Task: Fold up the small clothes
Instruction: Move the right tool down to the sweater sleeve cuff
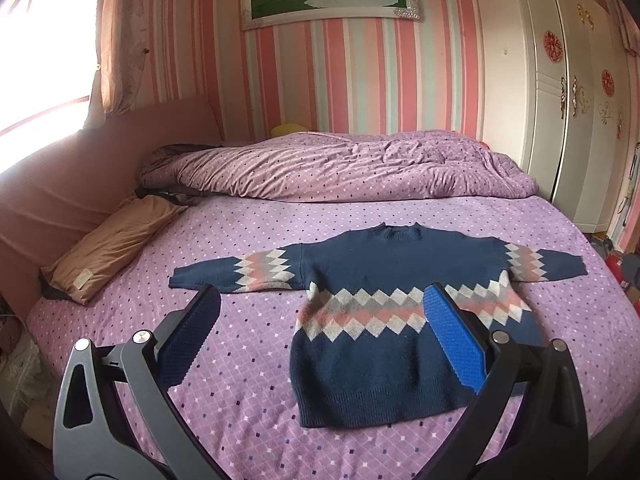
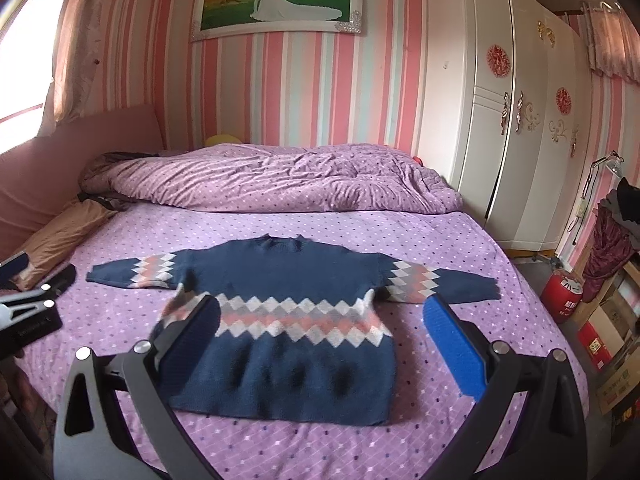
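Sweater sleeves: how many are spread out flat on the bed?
2. One sleeve lies out to the picture's left of the navy sweater, the other sleeve to the right. Both lie flat on the purple bedsheet, unfolded.

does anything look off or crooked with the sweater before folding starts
Nothing serious. The navy sweater lies flat on the purple bedsheet with both sleeves out, hem slightly slanted and rippled. Both tongs, left and right, hang open above it. No damage shows.
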`<state>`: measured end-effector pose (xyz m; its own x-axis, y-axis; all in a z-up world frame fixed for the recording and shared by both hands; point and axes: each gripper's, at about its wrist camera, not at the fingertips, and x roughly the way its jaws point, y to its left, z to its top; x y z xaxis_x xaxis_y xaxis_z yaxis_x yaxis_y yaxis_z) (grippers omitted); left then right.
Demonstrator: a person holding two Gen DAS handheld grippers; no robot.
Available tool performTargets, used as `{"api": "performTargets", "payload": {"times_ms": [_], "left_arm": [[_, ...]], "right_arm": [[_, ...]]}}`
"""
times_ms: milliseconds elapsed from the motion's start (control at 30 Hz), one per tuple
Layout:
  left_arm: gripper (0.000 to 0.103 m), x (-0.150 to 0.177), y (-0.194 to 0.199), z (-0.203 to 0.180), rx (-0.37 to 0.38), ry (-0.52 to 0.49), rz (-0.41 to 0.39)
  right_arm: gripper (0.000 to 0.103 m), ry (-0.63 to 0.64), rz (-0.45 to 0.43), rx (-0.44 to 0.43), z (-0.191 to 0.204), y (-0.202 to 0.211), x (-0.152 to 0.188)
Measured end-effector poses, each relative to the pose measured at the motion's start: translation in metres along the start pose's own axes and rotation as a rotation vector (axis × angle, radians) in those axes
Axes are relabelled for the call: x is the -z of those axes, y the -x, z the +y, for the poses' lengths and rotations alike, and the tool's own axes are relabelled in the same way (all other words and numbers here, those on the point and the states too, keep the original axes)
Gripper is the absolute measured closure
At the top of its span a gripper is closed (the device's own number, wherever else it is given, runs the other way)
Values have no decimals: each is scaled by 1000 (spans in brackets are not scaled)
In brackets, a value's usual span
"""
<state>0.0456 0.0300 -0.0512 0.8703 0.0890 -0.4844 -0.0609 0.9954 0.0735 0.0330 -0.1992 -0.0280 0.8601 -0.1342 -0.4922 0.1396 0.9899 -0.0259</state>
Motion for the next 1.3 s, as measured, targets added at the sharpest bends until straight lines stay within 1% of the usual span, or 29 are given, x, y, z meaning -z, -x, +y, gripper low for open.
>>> {"api": "performTargets", "payload": {"times_ms": [100, 300, 400, 467, 533, 567, 633, 700, 800, 867, 933, 1000, 1033, 1100, 1167, 1200, 1233, 1300], "left_arm": [[3, 2, -17, -10, 9, -8, 10], [3, 8, -63, -53, 24, -54, 11], [3, 10, -87, -78, 26, -71, -6], [3, 13, -106, -93, 38, -56, 1], [3, 15, -126, -109, 39, -51, 9], [3, 16, -137, -117, 35, -52, 16], [3, 20, -159, -132, 44, -43, 34], [3, 24, -180, -146, 46, -35, 51], [3, 28, -211, -169, 43, -33, 69], [3, 32, -229, -187, 38, -46, 65], [3, 34, -245, -204, 35, -55, 58], [3, 36, -261, -221, 41, -60, 60], [3, 38, -267, -228, 43, -63, 66], [3, 40, -278, -240, 46, -77, 70], [3, 43, -288, -253, 47, -106, 73], [3, 45, -290, -257, 45, -116, 70], [3, 47, -295, -264, 42, -131, 66], [3, 51, -301, -272, 40, -141, 66]], "right_arm": [[1, 13, 21, 37, -19, -23, 1], [1, -3, 45, 98, -75, -79, -2], [1, -22, 73, 115, -112, -119, 0], [1, -29, 93, 117, -137, -146, 3], [1, -40, 113, 119, -164, -175, 7], [1, -48, 131, 122, -184, -194, 11], [1, -78, 147, 104, -214, -219, 17], [1, -124, 173, 81, -254, -253, 26], [1, -130, 191, 121, -298, -294, 41], [1, -147, 223, 153, -330, -322, 50], [2, -166, 231, 154, -361, -347, 60], [2, -220, 264, 161, -399, -378, 74], [2, -241, 276, 155, -412, -387, 78], [3, -312, 322, 159, -446, -414, 89], [3, -377, 354, 117, -474, -438, 96], [3, -391, 387, 130, -484, -451, 97], [3, -405, 406, 123, -491, -460, 98], [4, -440, 409, 92, -500, -471, 98]]}}
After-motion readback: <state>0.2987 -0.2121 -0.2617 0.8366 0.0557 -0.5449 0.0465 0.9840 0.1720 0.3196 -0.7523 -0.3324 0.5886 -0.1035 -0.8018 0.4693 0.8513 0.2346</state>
